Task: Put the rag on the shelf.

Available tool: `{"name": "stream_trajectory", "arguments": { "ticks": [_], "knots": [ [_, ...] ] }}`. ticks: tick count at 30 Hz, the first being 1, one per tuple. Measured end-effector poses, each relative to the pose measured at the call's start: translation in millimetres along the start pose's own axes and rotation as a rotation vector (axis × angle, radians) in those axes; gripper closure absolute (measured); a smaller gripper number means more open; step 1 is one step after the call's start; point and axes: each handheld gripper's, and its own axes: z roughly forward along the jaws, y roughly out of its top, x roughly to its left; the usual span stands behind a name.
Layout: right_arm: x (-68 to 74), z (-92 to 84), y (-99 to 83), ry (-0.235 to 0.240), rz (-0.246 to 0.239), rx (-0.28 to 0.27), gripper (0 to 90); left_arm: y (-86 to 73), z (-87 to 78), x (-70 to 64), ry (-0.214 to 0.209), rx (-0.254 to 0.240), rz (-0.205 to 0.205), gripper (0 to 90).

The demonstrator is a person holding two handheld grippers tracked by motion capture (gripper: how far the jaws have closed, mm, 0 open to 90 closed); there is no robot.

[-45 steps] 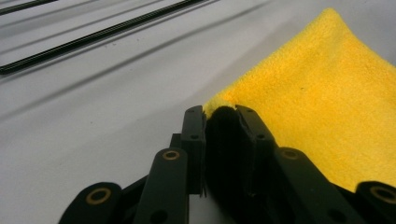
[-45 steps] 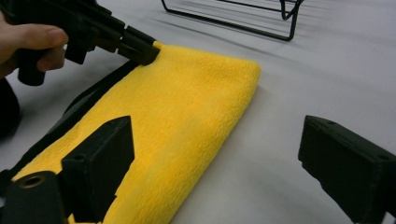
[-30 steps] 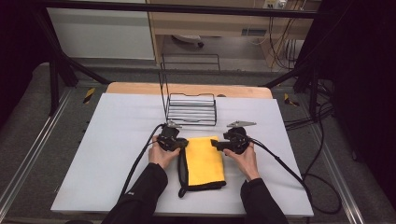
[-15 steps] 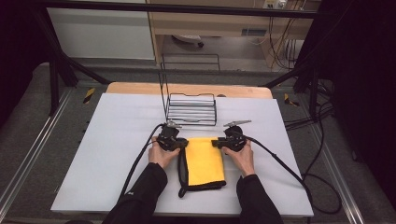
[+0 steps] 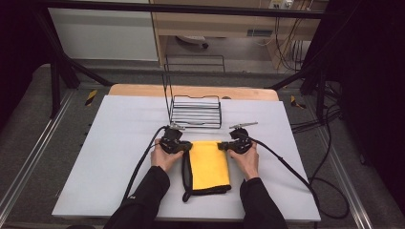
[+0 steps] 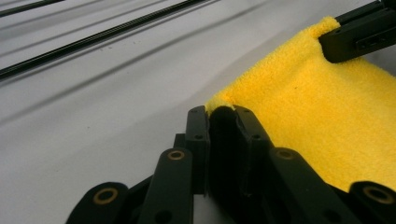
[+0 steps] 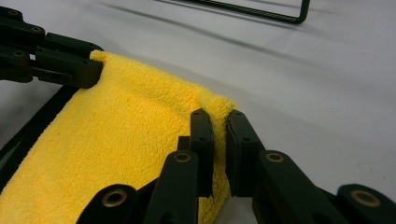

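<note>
Table (image 5: 119,157): white top, wooden edge showing at 12 o'clock. Largest thing in the high view.

Rack (image 5: 196,110): black wire, open frame, standing at 12 o'clock from the cloth, near it but apart. Its bottom bar crosses the top of the right gripper view (image 7: 261,14); two of its wires run across the top of the left gripper view (image 6: 93,39).

Cloth (image 5: 209,164): yellow, fleecy, folded into a rectangle, long side running 12 to 6 o'clock. Lies flat on the table at centre, between the two hands. A dark band borders its 9 o'clock side and curls under the 6 o'clock end.

Left gripper (image 5: 184,146): at the cloth's 10 o'clock corner, hand behind it at 7 o'clock. In the left gripper view (image 6: 222,116) the jaws stand nearly together, pinching the cloth's corner (image 6: 299,116); a tuft of yellow pokes out above the tips. They have just been closing a little further.

Right gripper (image 5: 224,146): at the cloth's 2 o'clock corner, hand behind it at 5 o'clock. In the right gripper view (image 7: 219,122) the jaws pinch the folded edge of the cloth (image 7: 116,140), yellow pile bulging between and below the pads. These jaws have just been closing, with the cloth between them.

Each gripper also shows in the other's view, clamped on the far corner: the right one at 2 o'clock (image 6: 359,32), the left one at 10 o'clock (image 7: 56,58).
</note>
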Motion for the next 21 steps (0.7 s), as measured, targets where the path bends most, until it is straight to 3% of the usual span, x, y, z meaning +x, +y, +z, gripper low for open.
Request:
{"name": "stream_trajectory", "arguments": {
  "ticks": [8,15,21],
  "knots": [
    [5.4,-10.5,0.3,-0.008,-0.023,-0.036,83.5,1.3,-9.2,-0.8,-0.018,-0.036,0.014,78.9],
    [14.7,-28.6,-0.1,0.0,-0.052,-0.107,83.4,2.2,-26.6,-10.6,-0.017,-0.107,0.051,78.9],
    [21.1,-39.9,-0.9,0.013,-0.058,-0.15,83.4,0.2,-34.3,-14.2,-0.02,-0.138,0.063,78.9]
  ]
}}
